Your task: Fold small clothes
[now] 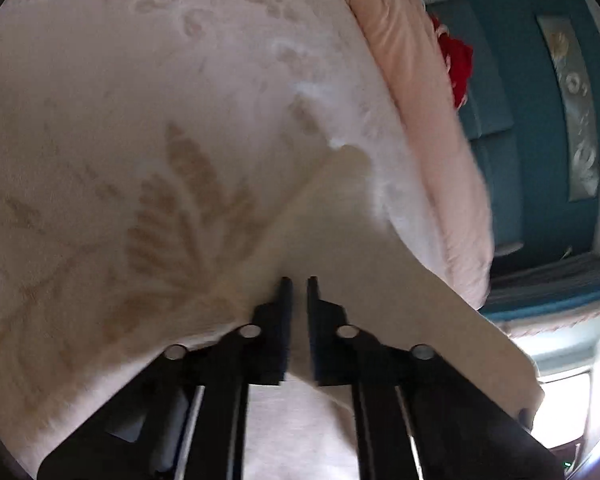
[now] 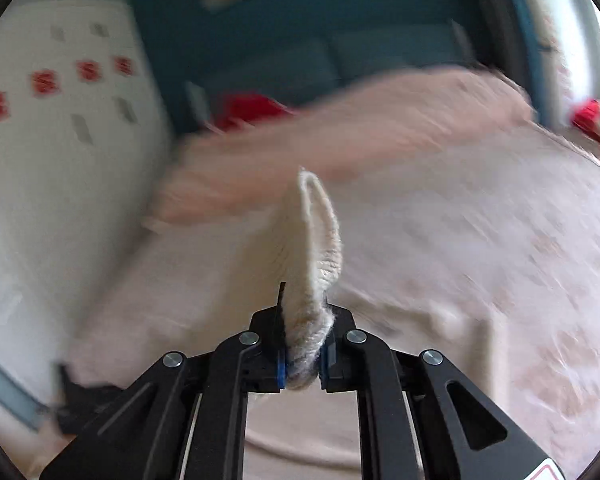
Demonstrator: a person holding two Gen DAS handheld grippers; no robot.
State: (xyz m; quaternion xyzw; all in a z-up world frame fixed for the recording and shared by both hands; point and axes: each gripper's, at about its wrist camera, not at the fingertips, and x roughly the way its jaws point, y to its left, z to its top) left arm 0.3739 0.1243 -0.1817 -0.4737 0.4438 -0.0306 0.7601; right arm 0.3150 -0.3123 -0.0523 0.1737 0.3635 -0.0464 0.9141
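A cream knitted garment (image 1: 340, 240) is held up over a pale pink bedspread (image 1: 140, 100) with a tan leaf pattern. In the left wrist view my left gripper (image 1: 299, 280) is nearly closed, its fingertips pinching the thin cream fabric, which stretches away up and to the right. In the right wrist view my right gripper (image 2: 302, 304) is shut on a bunched ribbed edge of the same cream garment (image 2: 316, 240), which stands up between the fingers as a loop. The rest of the garment hangs out of sight below.
A pink pillow or folded blanket (image 2: 340, 132) lies at the head of the bed, with something red (image 2: 248, 108) behind it. A teal headboard (image 2: 300, 40) and a white wall with red marks (image 2: 60, 120) stand beyond. The right wrist view is motion-blurred.
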